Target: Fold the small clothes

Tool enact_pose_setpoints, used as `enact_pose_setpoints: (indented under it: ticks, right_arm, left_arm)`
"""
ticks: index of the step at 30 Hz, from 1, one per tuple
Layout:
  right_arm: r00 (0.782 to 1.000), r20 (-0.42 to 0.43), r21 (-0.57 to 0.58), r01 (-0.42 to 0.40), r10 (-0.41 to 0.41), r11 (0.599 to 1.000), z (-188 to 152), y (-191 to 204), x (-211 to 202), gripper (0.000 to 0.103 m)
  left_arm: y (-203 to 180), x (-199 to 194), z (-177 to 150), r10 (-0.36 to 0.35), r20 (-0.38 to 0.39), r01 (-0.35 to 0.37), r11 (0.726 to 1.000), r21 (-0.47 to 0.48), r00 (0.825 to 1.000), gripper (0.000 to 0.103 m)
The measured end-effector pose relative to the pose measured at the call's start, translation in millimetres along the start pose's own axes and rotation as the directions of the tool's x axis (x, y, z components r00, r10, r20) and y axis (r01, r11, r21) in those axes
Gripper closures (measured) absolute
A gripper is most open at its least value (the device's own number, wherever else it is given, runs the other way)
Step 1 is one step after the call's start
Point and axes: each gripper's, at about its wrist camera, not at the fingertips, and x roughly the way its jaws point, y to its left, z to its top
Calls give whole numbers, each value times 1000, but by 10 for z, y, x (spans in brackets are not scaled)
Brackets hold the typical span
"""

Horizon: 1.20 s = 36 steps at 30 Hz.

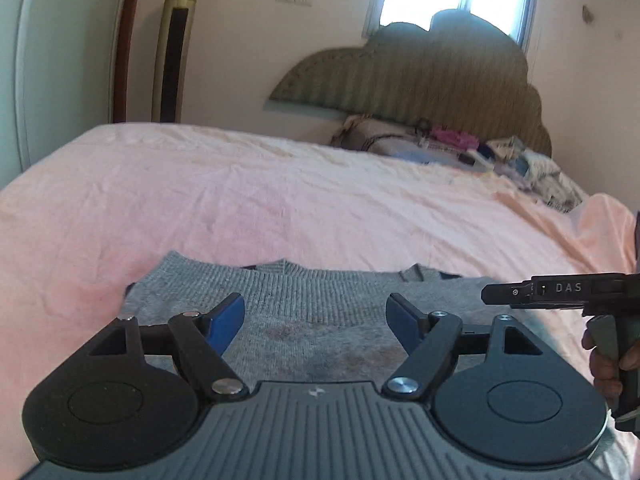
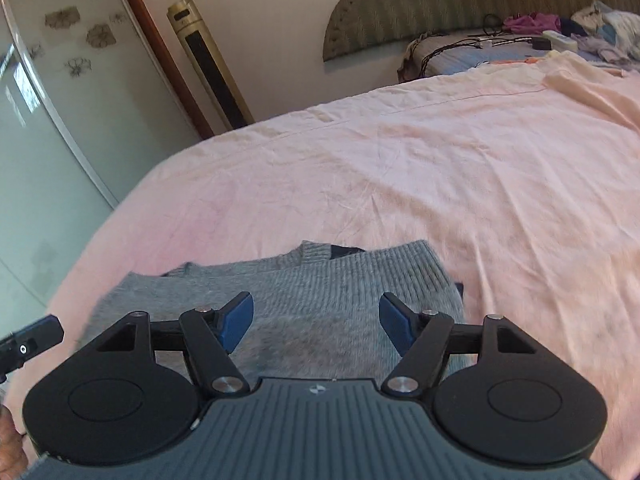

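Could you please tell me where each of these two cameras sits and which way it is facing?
Left wrist: sits on the left gripper, open, looking across the grey sweater towards the headboard; the right gripper and a hand show at right.
Right wrist: sits on the right gripper, open, facing the sweater and pink sheet; the left gripper's tip shows at left.
Shared: sweater, sheet, headboard, tower fan.

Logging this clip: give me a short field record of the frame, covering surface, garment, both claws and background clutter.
surface: bed with pink sheet, wrinkled
garment: grey knit sweater, lying flat on the sheet at the near edge, ribbed band on its far side
left claw: open, above the sweater, holding nothing
right claw: open, above the sweater, holding nothing
clutter: pile of clothes and cables by the headboard
room: gold tower fan at the wall
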Motion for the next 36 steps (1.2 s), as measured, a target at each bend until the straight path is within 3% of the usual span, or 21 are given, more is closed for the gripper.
enact_pose_setpoints:
  ticks: [2, 5, 8, 11, 15, 18, 20, 22, 24, 25, 29, 33, 35, 36]
  right_arm:
    - [998, -30, -19, 55, -55, 998, 33, -15, 252, 32]
    - [993, -35, -34, 109, -110, 993, -7, -67, 461, 32]
    - [995, -7, -107, 103, -104, 989, -99, -37, 522, 20]
    - [987, 26, -222, 160, -158, 962, -204, 120, 675, 2]
    - [983, 35, -219, 184, -181, 958, -208, 174, 693, 0]
    - [984, 53, -185, 178, -171, 966, -230, 148, 476, 7]
    - [988, 73, -162, 148, -138, 976, -298, 159, 230, 4]
    - [989, 78, -173, 136, -124, 976, -397, 174, 102, 2]
    - [987, 30, -201, 160, -157, 966, -496, 161, 187, 0]
    - [987, 68, -224, 159, -147, 961, -564, 144, 219, 0]
    - [986, 75, -223, 161, -148, 961, -557, 151, 251, 0]
    - [987, 80, -213, 151, -137, 965, -565, 134, 233, 0]
    - [987, 82, -213, 153, -138, 965, -573, 140, 229, 0]
    - [987, 82, -212, 152, -137, 965, -569, 138, 229, 0]
  left_arm:
    - [23, 372, 58, 61, -70, -59, 998, 39, 996, 26]
    - [205, 774, 51, 193, -150, -181, 980, 85, 970, 22]
    - [345, 833, 15, 190, -100, -179, 978, 111, 977, 10]
    - [351, 871, 38, 203, -104, -192, 976, 104, 974, 4]
    - [298, 717, 26, 248, -103, -238, 966, 101, 963, 5]
    - [285, 390, -12, 182, -106, -179, 983, 38, 977, 6]
    - [275, 247, -108, 133, -119, -132, 991, 20, 984, 5]
    - [263, 245, -236, 139, -124, -134, 990, 45, 983, 5]
    - [272, 258, -328, 138, -77, -134, 989, 65, 987, 2]
    - [278, 271, -306, 139, -81, -135, 989, 58, 987, 0]
    - [223, 231, -277, 177, -88, -173, 984, 52, 980, 1]
    - [102, -49, -336, 88, -58, -86, 996, 35, 994, 0]
    - [100, 57, -453, 130, -117, -123, 990, 70, 985, 0]
    - [119, 46, -518, 127, -71, -121, 989, 85, 989, 0]
